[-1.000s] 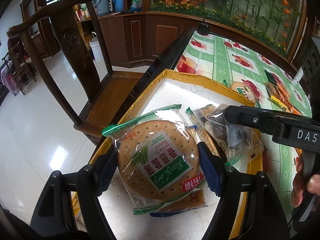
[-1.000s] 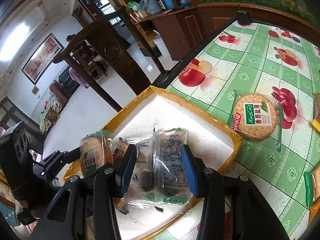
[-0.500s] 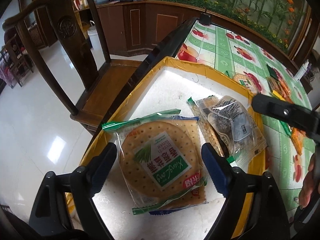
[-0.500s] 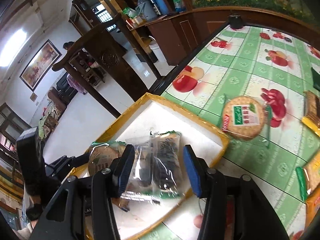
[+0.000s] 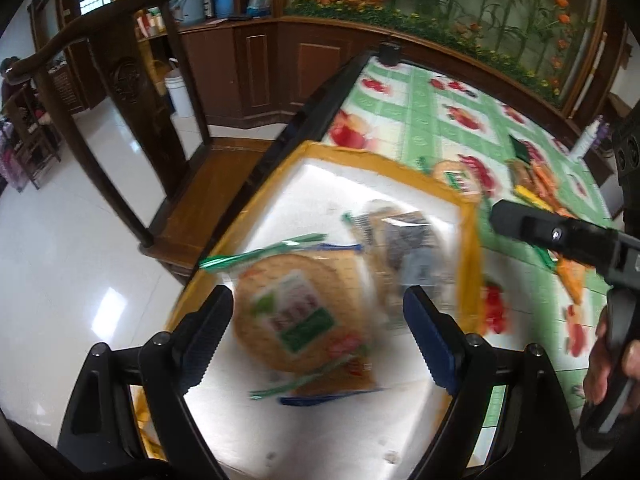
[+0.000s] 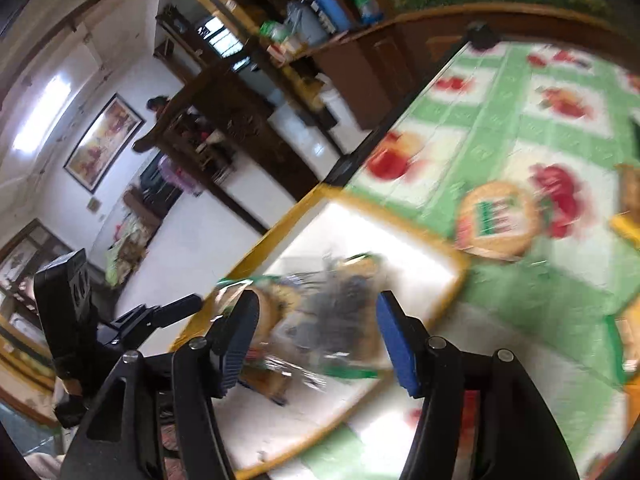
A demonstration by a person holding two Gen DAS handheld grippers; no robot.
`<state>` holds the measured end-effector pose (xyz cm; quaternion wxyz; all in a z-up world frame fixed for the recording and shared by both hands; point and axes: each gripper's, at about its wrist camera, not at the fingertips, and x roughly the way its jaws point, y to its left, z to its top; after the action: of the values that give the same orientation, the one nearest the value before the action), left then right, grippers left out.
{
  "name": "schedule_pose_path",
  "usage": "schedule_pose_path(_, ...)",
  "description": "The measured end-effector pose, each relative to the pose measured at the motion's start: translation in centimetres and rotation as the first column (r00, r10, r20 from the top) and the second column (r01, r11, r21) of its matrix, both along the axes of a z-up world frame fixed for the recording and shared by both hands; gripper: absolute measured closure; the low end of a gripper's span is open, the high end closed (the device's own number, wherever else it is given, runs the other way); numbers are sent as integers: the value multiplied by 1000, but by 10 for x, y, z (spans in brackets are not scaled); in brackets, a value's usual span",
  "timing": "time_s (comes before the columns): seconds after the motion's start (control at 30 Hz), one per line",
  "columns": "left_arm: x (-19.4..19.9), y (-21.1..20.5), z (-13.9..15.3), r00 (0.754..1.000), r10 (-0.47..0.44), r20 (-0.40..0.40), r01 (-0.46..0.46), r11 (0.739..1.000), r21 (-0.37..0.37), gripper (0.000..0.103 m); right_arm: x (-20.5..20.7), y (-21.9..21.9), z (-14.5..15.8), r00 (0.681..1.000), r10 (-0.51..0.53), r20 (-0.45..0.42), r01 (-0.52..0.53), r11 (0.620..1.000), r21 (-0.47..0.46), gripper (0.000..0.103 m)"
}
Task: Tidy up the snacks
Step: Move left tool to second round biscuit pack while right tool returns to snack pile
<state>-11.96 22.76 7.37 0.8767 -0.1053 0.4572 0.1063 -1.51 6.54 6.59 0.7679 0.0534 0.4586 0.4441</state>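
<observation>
From the left wrist, the left gripper hangs with its fingers spread wide and touching nothing, above a round cracker in a clear green-edged wrapper that lies in the white, yellow-rimmed box, just beside a clear packet of dark snacks. From the right wrist, the right gripper has its jaws opening over that dark packet in the box, pads clear of it, while another round cracker packet lies outside on the green fruit-print tablecloth.
</observation>
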Motion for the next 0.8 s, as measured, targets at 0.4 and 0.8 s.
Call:
schedule_pose_path(0.4,49,-65,19,991,-136,-7,135,989,-64,15,27,-142,4,952,-306,-2,306,951,30,33)
schedule_pose_path(0.8,156,-87,8,986,-131,-107,119,987,-108,14,34,-172,-1,946,-318,-57,321,945,57,30)
